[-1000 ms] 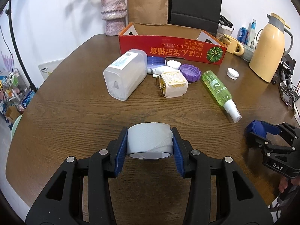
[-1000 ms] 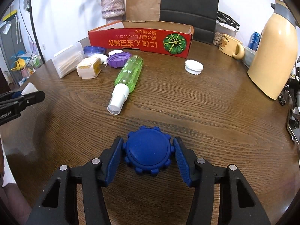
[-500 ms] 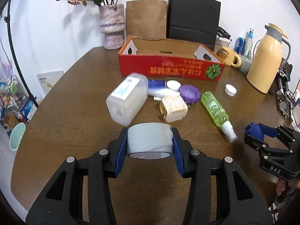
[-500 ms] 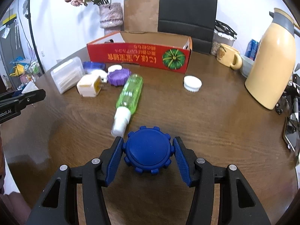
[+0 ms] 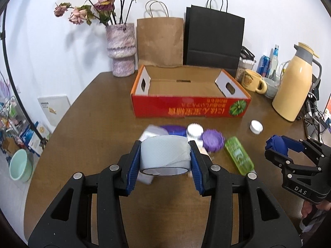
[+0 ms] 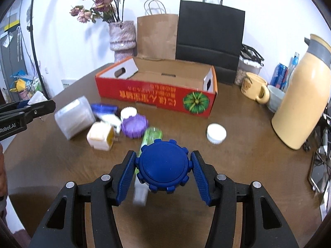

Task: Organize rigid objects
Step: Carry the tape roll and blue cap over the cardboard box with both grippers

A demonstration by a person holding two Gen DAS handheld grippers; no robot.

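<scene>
My left gripper (image 5: 165, 161) is shut on a white roll of tape (image 5: 164, 155), held above the brown table. My right gripper (image 6: 163, 170) is shut on a dark blue ridged lid (image 6: 163, 166), also lifted off the table. Behind both stands an open red cardboard box (image 5: 190, 107), its inside bare. On the table before the box lie a clear plastic container (image 6: 73, 119), a cream square plug (image 6: 100, 137), a purple lid (image 6: 134, 126), a green spray bottle (image 6: 152, 135) and a white cap (image 6: 216, 134). The right gripper (image 5: 277, 146) shows at the right of the left wrist view.
A cream thermos (image 5: 293, 86), a yellow mug (image 5: 252, 81) and cans stand at the table's right. A vase of dried roses (image 5: 122, 60), a brown paper bag (image 5: 160, 41) and a black bag (image 5: 213, 41) line the back wall.
Both grippers have risen and tilted, each carrying its load; the box's inside has come into view and the loose items now lie lower in the frames, partly behind the held objects.
</scene>
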